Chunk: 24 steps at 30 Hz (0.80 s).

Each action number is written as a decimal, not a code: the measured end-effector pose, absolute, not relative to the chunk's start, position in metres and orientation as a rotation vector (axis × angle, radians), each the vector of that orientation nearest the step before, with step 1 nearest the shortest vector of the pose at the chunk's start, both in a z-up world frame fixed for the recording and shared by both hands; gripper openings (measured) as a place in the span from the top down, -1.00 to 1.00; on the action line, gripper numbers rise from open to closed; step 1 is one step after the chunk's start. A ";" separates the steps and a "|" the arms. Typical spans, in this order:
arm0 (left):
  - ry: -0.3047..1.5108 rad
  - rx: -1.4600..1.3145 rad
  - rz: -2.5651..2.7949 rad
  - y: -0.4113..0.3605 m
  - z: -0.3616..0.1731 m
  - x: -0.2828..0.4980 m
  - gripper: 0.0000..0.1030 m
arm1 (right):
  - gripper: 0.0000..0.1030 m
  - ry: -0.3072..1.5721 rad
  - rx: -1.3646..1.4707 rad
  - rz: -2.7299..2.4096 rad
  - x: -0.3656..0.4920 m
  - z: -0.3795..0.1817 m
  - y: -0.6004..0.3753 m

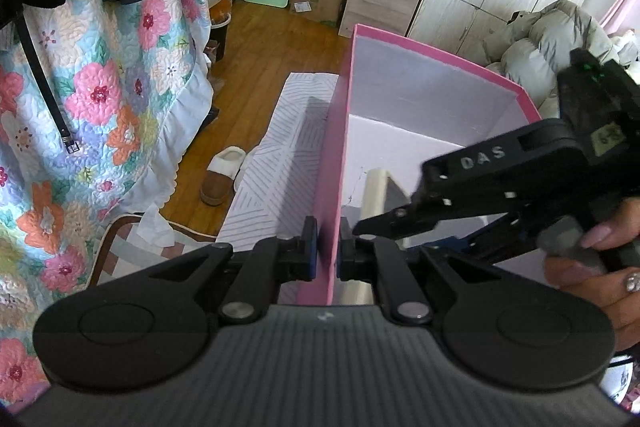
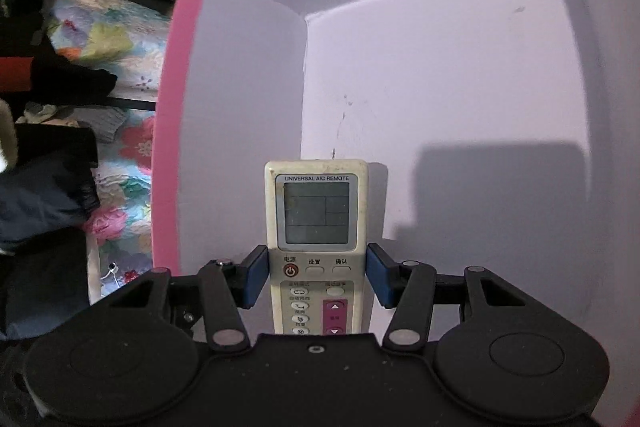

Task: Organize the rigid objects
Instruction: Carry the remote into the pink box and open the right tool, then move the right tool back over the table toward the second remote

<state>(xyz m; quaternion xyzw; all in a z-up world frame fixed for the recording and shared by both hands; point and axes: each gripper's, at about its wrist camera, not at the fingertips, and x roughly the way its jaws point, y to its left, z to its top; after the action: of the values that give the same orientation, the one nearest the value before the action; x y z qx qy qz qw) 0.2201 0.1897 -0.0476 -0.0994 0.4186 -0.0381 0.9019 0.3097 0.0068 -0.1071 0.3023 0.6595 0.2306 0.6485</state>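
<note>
The pink box (image 1: 334,163) wall is clamped by the left gripper (image 1: 328,247). The A/C remote (image 2: 316,227), grasped by the right gripper (image 2: 318,273), is inside the box; lowering and release are required next.

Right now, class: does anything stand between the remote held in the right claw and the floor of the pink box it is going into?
Nothing visible does. The right claw holds the remote inside the pink box, whose floor ahead is bare. The left claw only pinches the box's side wall.
</note>
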 end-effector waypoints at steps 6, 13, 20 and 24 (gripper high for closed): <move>0.866 -0.211 -0.083 0.191 -0.047 0.220 0.85 | -0.16 1.524 0.703 0.462 0.312 -0.108 0.008; 0.863 -0.206 -0.086 0.191 -0.047 0.219 0.85 | -0.16 1.363 0.609 0.637 0.282 -0.038 -0.025; 0.860 -0.220 -0.086 0.190 -0.047 0.219 0.85 | -0.19 1.215 0.561 0.629 0.235 0.022 -0.111; 0.866 -0.203 -0.085 0.188 -0.046 0.221 0.85 | -0.20 1.172 0.549 0.541 0.206 0.033 -0.153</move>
<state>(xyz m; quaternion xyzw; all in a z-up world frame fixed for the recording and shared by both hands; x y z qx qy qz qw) 0.2214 0.1879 -0.0460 -0.0984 0.4186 -0.0410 0.9019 0.2059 -0.1527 0.0334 0.2525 0.5391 0.2489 0.7640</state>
